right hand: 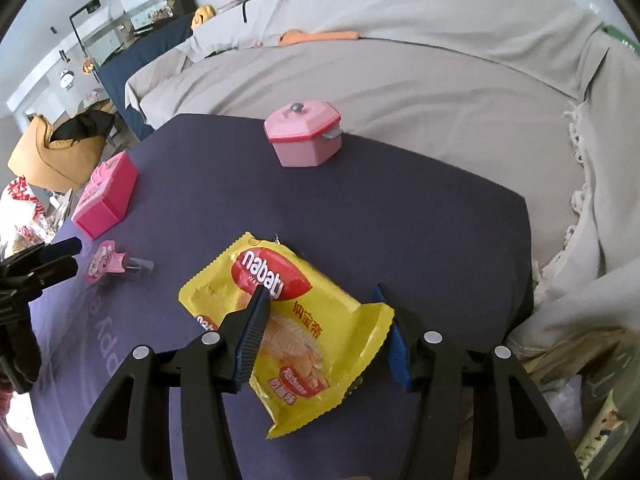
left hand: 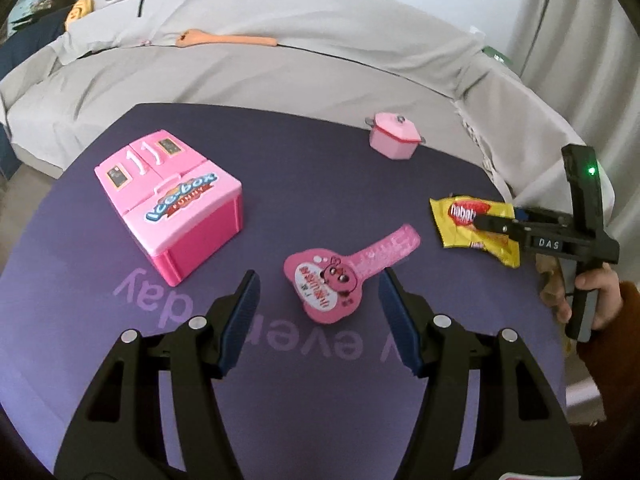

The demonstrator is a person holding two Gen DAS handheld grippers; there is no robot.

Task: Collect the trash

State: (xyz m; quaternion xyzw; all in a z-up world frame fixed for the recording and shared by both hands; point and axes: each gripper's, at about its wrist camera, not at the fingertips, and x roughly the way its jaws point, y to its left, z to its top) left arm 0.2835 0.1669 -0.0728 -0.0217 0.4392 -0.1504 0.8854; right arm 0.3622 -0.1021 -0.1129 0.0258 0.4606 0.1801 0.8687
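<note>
Left wrist view: the left gripper [left hand: 318, 280] hangs over the purple mat [left hand: 320, 152] with its jaws apart and nothing between the pads. The pink pack [left hand: 346, 270] lies flat just beyond the fingertips, roughly centred on the gap. Its long axis runs diagonally: the round printed head sits near the gripper and the narrow tail points away to the upper right, towards the wrapper [left hand: 474, 226]. At the mat's right side the right gripper [left hand: 486, 223], held by a hand [left hand: 596, 298], reaches over that wrapper. The toy fridge [left hand: 172, 204] lies to the left and the pot [left hand: 394, 136] stands at the far edge; I judge both toys, not trash.

Right wrist view: the right gripper [right hand: 320, 308] straddles the wrapper [right hand: 288, 320], which lies on the mat [right hand: 400, 208] near its right edge. The left finger [right hand: 254, 320] rests over the bag's face, while the bag's crimped corner curls up against the right finger [right hand: 396, 344]. Whether the pads really pinch I cannot tell. The wrapper's long axis runs from the upper left, where the red logo is, to the lower right, towards the camera.

The step in hand looks like the pick-up, each gripper lined up on one piece. Next, I judge, the right jaws must close on the raised edge; the left must drop and bite across the pack's narrow width.
</note>
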